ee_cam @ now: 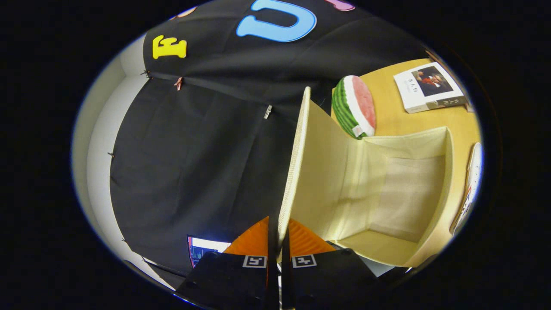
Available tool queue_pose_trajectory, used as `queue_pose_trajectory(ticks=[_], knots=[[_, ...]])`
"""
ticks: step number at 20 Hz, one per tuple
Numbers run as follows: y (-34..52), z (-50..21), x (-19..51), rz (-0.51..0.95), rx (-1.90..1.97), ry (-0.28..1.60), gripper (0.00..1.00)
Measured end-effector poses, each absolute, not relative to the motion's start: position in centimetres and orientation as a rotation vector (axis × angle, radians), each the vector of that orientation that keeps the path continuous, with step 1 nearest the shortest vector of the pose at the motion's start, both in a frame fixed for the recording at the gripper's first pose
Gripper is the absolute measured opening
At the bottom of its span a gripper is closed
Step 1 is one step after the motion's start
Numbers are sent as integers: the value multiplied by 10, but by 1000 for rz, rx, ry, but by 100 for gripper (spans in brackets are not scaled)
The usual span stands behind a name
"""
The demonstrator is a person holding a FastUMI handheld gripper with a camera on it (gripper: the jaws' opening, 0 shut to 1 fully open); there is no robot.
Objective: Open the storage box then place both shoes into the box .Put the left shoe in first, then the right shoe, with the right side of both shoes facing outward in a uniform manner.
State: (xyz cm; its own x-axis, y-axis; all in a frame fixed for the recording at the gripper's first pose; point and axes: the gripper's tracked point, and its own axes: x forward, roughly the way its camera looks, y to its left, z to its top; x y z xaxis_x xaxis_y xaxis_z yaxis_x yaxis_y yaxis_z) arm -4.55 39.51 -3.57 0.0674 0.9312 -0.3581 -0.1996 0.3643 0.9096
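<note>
Your gripper [277, 234] has its two fingers pressed together on the thin edge of the storage box lid [301, 172], which stands raised between them. Just beyond the lid, the cream fabric storage box [445, 181] lies open on a yellow table [387, 103]. A shoe [471, 185] lies beside the box's far wall. A watermelon-slice toy [355, 105] and a book [428, 88] rest on the table past the box.
</note>
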Motion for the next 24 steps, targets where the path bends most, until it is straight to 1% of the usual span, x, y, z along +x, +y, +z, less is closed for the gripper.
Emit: queue_pose_trajectory(ticks=[4,9,13,18,22,24], knots=[[451,-42,-57,1054,748,1204,7],[500,-61,-61,1052,692,1238,7],[515,-72,-71,1064,625,1247,7],[521,-75,-63,1011,633,1229,8],[499,-94,-42,934,540,1140,68],[480,-85,-39,924,508,1100,97]])
